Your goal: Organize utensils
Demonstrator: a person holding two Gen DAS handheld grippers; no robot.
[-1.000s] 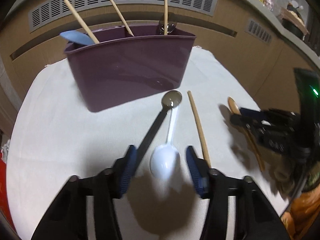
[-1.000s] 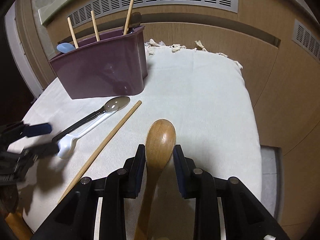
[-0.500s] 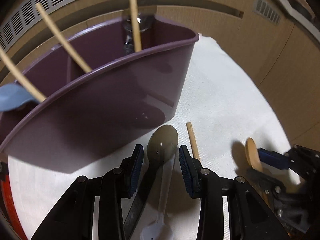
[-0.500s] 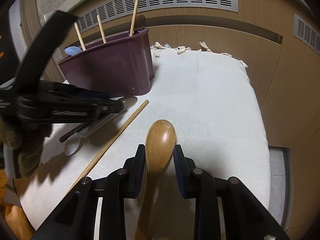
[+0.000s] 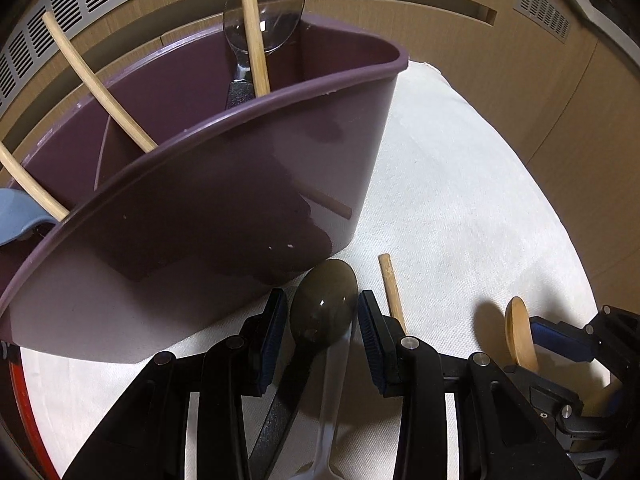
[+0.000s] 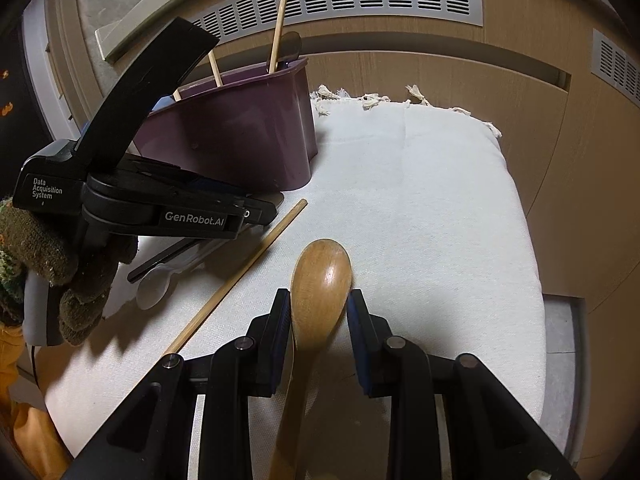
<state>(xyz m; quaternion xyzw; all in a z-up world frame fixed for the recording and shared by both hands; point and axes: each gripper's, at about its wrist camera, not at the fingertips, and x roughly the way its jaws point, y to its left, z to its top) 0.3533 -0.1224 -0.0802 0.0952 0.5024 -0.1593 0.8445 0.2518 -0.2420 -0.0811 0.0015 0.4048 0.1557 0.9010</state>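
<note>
A purple utensil holder stands on the white cloth and holds chopsticks, a dark spoon and a blue spoon. My left gripper sits low with its pads on either side of the bowl of a dark smoky spoon; small gaps show, so it looks open. A white plastic spoon lies under that spoon. A loose wooden chopstick lies to the right. My right gripper is shut on a wooden spoon, also seen in the left wrist view.
The cloth-covered table is small, with a fringed far edge and wooden cabinet panels with vents behind. The gloved hand holding the left gripper fills the left of the right wrist view.
My left gripper moved forward along the dark spoon, from the white spoon's bowl up to the dark spoon's bowl beside the holder, and narrowed. The right gripper stayed shut on the wooden spoon.
</note>
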